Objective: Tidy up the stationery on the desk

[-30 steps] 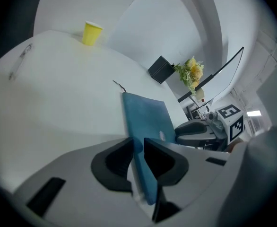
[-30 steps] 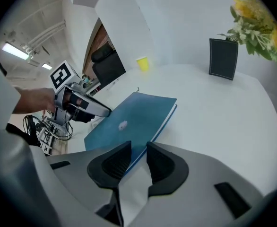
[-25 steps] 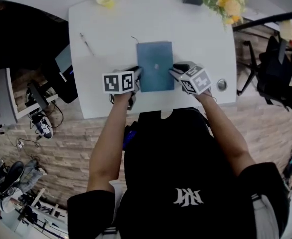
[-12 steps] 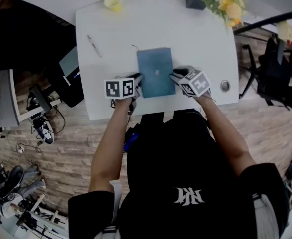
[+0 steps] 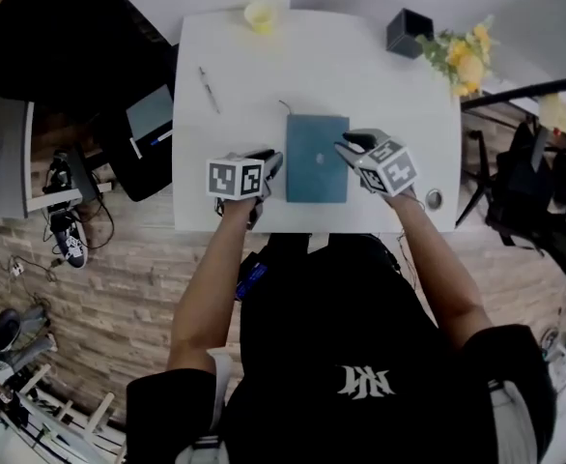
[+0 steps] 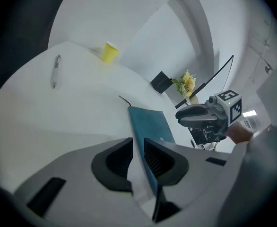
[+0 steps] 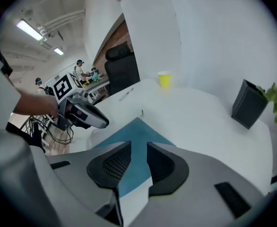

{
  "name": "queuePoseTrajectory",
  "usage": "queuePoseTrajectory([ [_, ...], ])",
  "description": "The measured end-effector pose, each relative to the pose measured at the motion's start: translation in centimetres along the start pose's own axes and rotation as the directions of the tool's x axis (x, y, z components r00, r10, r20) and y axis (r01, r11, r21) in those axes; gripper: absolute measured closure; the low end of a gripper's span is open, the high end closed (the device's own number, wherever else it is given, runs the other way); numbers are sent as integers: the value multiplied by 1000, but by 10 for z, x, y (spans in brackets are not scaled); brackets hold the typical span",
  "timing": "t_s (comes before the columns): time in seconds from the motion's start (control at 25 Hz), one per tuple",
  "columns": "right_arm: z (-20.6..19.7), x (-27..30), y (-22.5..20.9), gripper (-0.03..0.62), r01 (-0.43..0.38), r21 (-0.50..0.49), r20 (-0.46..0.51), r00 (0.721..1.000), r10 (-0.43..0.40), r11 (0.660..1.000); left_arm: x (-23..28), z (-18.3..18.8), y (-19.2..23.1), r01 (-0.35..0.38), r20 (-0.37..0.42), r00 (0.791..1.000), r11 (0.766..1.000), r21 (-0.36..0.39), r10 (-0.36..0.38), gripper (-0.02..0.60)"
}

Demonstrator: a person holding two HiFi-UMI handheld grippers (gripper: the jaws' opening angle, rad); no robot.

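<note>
A blue notebook (image 5: 317, 158) is at the front middle of the white desk (image 5: 360, 75). My left gripper (image 5: 273, 164) is shut on its left edge; in the left gripper view the cover (image 6: 150, 126) and white page edge fill the gap between the left gripper's (image 6: 137, 157) pads. My right gripper (image 5: 347, 147) is shut on the right edge, the notebook (image 7: 134, 136) running between the right gripper's (image 7: 138, 162) pads. A pen (image 5: 209, 90) lies at the desk's left, apart from both grippers.
A yellow cup (image 5: 260, 14) stands at the far edge and a black box (image 5: 409, 34) with yellow flowers (image 5: 462, 61) beside it at the far right. A round metal fitting (image 5: 434, 198) sits at the front right corner. A black chair (image 5: 61, 37) stands left of the desk.
Both grippers keep their hold on the notebook's sides and have shifted a little with it. The right gripper's cube has turned slightly. The head view has swung, so the desk sits lower.
</note>
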State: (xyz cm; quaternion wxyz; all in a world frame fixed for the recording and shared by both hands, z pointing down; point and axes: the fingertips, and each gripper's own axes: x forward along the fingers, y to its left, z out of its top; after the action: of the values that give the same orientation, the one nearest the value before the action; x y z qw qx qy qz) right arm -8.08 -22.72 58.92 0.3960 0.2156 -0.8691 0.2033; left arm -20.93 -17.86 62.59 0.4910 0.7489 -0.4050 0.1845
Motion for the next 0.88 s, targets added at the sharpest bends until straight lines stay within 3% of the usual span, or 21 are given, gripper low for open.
queuePoseTrajectory([
  [0.52,123,54,56,471,-134,-215,53,988,148,967,-69,51,48,-79,184,979,996,-46,86,512],
  [0.88,190,108,92,470,-207,-259,62,971,230,943,-107,71,92,-140,272,950,987,-77,156,525],
])
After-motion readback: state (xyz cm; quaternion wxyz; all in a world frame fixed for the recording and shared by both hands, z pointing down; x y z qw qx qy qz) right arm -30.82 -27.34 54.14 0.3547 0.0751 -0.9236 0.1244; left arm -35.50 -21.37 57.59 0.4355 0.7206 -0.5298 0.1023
